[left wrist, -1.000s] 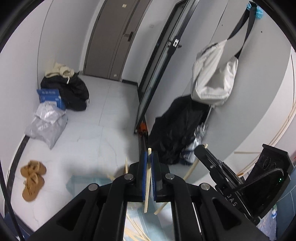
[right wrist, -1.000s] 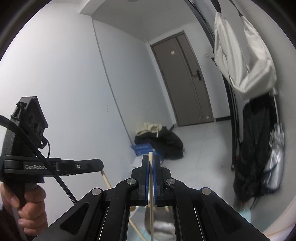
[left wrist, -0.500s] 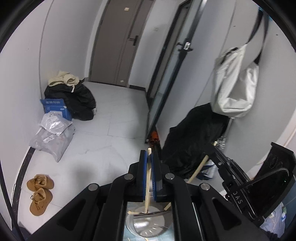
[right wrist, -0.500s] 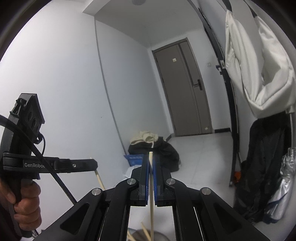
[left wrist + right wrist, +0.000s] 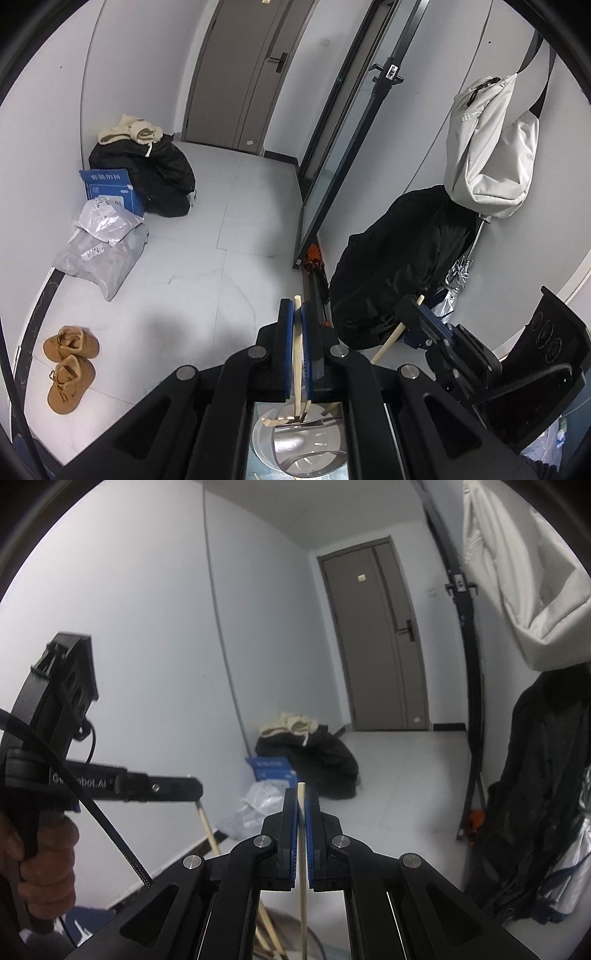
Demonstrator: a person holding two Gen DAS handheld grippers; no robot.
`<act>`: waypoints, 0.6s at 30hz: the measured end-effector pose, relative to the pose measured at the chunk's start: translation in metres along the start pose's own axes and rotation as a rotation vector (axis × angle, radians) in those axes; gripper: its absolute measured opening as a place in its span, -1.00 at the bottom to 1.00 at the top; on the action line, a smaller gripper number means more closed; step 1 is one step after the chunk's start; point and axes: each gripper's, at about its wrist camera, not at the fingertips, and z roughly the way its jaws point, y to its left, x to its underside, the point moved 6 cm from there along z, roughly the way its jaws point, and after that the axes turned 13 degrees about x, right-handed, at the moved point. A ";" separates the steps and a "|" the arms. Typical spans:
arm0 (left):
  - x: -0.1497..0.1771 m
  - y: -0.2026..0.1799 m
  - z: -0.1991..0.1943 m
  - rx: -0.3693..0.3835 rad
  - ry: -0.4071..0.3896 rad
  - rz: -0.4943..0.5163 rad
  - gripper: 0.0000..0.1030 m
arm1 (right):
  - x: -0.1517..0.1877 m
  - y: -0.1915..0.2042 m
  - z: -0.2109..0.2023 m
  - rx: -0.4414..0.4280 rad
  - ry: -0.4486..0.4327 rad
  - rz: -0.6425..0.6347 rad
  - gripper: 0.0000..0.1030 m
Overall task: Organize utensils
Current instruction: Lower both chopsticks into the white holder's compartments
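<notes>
My left gripper [image 5: 295, 310] is shut on a pale wooden chopstick [image 5: 296, 354] that stands nearly upright between its blue pads. The stick's lower end reaches into a round perforated metal holder [image 5: 317, 446] right below, where other chopsticks lean. My right gripper [image 5: 302, 794] is shut on a second chopstick [image 5: 303, 864], also upright, over the holder's rim [image 5: 295, 932]. The right gripper [image 5: 421, 317] shows in the left wrist view with its stick [image 5: 393, 338] slanting down. In the right wrist view the left gripper [image 5: 184, 788] sits at left, held by a hand [image 5: 40, 860].
On the floor lie tan shoes [image 5: 68, 365], grey parcels [image 5: 103, 251], a blue box [image 5: 110, 188] and a black bag [image 5: 155, 173]. A black coat [image 5: 391, 266] and a white bag [image 5: 491, 147] hang at the right wall. A grey door [image 5: 376, 638] stands behind.
Both grippers have sunk and moved forward with their chopsticks. The metal holder has come into view under them, and the left stick's end now reaches into it.
</notes>
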 end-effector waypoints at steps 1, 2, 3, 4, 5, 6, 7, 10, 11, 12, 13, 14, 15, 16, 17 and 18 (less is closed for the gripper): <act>0.001 0.000 0.001 0.003 0.004 -0.002 -0.97 | 0.002 0.002 0.000 -0.005 0.007 -0.006 -0.94; 0.001 0.000 0.001 0.004 0.009 -0.003 -0.97 | 0.003 0.003 0.000 -0.012 0.013 -0.010 -0.94; 0.002 0.001 0.002 0.002 0.012 -0.005 -0.97 | 0.005 0.005 0.001 -0.020 0.021 -0.012 -0.92; 0.003 0.001 0.003 0.006 0.019 -0.010 -0.97 | 0.006 0.006 0.001 -0.026 0.030 -0.013 -0.91; 0.005 0.001 0.003 0.012 0.024 -0.017 -0.97 | 0.008 0.008 0.002 -0.033 0.044 -0.013 -0.88; 0.006 0.001 0.002 0.017 0.026 -0.028 -0.97 | 0.007 0.007 0.003 -0.034 0.055 -0.011 -0.88; 0.009 0.002 0.002 0.017 0.030 -0.037 -0.97 | 0.009 0.008 0.004 -0.036 0.073 -0.009 -0.88; 0.016 0.001 0.002 -0.005 0.053 -0.037 -0.96 | 0.015 0.010 0.005 -0.056 0.120 0.006 -0.87; 0.018 0.001 0.001 -0.011 0.061 -0.041 -0.96 | 0.016 0.011 0.005 -0.054 0.134 0.001 -0.86; 0.019 0.001 0.001 -0.017 0.066 -0.045 -0.96 | 0.016 0.012 0.002 -0.045 0.139 -0.007 -0.85; 0.020 0.001 -0.001 -0.018 0.068 -0.053 -0.96 | 0.016 0.011 0.001 -0.043 0.142 -0.010 -0.84; 0.020 0.001 -0.004 -0.016 0.064 -0.061 -0.96 | 0.014 0.010 -0.004 -0.039 0.142 -0.007 -0.82; 0.021 0.002 -0.008 -0.016 0.059 -0.063 -0.95 | 0.013 0.008 -0.006 -0.035 0.139 -0.002 -0.77; 0.021 0.001 -0.011 -0.018 0.056 -0.063 -0.95 | 0.010 0.005 -0.012 -0.028 0.134 0.008 -0.72; 0.022 -0.001 -0.016 -0.020 0.055 -0.063 -0.95 | 0.008 0.002 -0.018 -0.020 0.130 0.024 -0.62; 0.023 -0.002 -0.018 -0.022 0.056 -0.062 -0.94 | 0.007 -0.001 -0.023 -0.013 0.129 0.037 -0.51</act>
